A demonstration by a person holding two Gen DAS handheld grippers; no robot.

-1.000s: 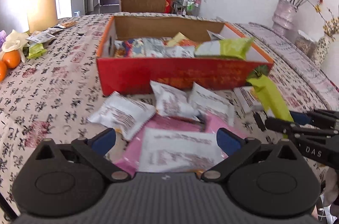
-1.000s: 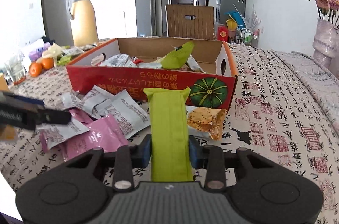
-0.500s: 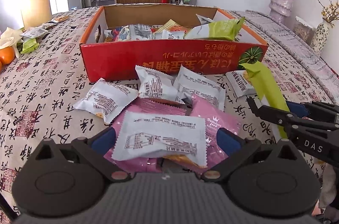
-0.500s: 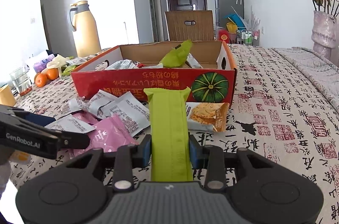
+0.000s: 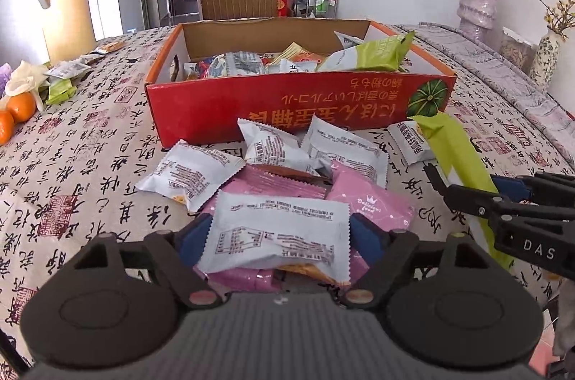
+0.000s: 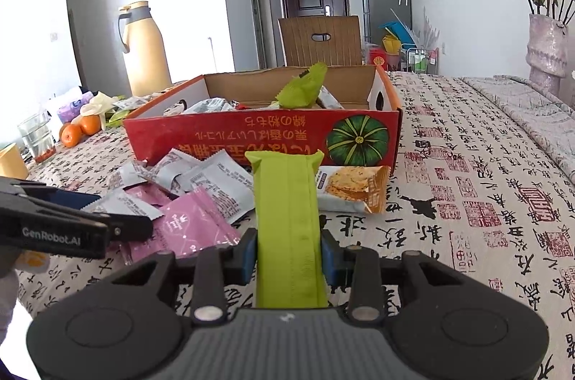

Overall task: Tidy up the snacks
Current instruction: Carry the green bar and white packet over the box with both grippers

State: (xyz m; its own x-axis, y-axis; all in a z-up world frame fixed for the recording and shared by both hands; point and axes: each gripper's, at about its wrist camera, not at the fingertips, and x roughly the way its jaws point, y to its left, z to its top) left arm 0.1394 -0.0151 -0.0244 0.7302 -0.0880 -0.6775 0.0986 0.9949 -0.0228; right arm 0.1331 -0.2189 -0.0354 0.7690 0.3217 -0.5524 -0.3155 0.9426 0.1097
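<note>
Left wrist view: my left hand-held gripper (image 5: pixel 278 238) straddles a white packet (image 5: pixel 276 236) on top of the near pile; its jaws have just been closing, and the blue pads are at the packet's side edges, though I can't tell if they press yet. Pink packets (image 5: pixel 372 204) lie under it, more white ones just beyond. The red box (image 5: pixel 287 103) is far of the pile, open top, half full. To do this well, I think: close on the top packet only, lift straight so the pink ones don't drag, then clear the box's near wall before dropping.

My right hand-held gripper (image 5: pixel 463 191) is close on the right, so little side room there; the table (image 5: pixel 90 142) on the left is bare.

Right wrist view: right hand-held gripper (image 6: pixel 289 254) is clamped narrow on a green bar (image 6: pixel 287 221), upright between the pads, near the box's right front corner. An orange-print packet (image 6: pixel 354 187) lies just beyond on the table. Left hand-held gripper is low on the left. Open table to the right; the box rim is the edge to clear.
</note>
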